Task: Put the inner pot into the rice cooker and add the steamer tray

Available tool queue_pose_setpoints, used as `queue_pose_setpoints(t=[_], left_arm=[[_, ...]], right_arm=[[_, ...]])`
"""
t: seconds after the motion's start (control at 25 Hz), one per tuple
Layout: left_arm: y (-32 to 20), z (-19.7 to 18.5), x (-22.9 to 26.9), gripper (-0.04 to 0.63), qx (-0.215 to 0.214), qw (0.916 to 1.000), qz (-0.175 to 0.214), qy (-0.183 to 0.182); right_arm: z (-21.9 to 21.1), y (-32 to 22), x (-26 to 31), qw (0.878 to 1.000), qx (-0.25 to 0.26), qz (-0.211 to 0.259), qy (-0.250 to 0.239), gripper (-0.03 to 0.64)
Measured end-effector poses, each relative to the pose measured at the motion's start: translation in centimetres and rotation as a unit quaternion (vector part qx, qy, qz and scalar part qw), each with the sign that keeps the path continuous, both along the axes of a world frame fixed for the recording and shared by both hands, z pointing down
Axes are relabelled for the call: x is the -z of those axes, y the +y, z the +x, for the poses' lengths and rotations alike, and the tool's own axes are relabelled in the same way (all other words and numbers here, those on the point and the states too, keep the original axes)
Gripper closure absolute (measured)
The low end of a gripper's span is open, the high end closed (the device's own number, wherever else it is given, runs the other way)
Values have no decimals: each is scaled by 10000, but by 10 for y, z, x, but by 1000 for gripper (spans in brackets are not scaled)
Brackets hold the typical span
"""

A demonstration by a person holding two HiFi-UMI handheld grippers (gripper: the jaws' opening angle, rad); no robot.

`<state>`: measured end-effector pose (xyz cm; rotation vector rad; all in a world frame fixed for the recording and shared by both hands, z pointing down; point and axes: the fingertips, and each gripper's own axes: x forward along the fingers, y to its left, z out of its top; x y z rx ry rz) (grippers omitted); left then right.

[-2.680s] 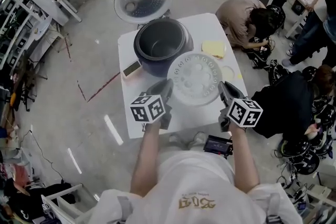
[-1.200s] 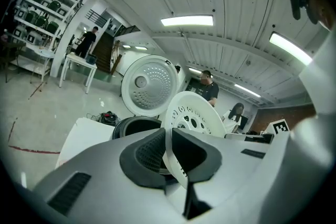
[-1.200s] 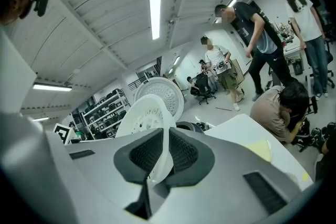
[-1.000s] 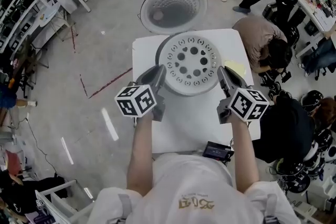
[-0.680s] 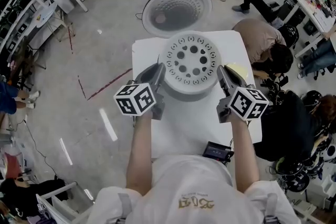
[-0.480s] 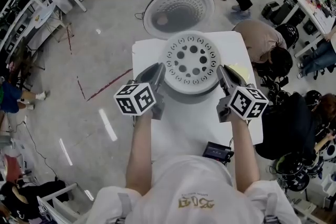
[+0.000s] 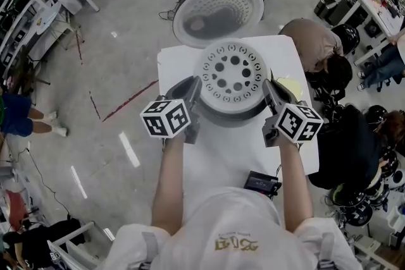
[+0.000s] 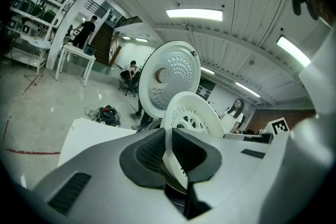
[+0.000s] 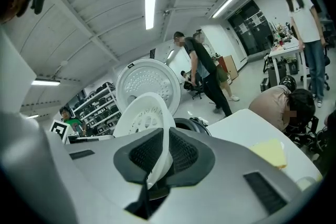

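My head view looks steeply down on the table (image 7: 221, 152). Each gripper view rides close behind its jaws, facing forward; all three share the steamer tray (image 7: 233, 76).

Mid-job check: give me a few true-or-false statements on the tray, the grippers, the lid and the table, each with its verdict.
1. The left gripper and the right gripper are both shut on the rim of the steamer tray. True.
2. The lid of the rice cooker is closed. False: it stands open behind the cooker.
3. The steamer tray lies flat on the table. False: it is held over the rice cooker.
4. A yellow cloth lies on the table on the right gripper's side. True.
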<state>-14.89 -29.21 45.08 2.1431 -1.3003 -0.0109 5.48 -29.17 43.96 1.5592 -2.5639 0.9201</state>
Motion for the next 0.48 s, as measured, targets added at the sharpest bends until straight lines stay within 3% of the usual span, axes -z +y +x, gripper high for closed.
queue_pose_setpoints(t=[0.48], left_arm=[[-12, 7, -20, 535, -229, 9988, -47, -440]], right_arm=[[2, -8, -19, 9990, -69, -62, 440, 555]])
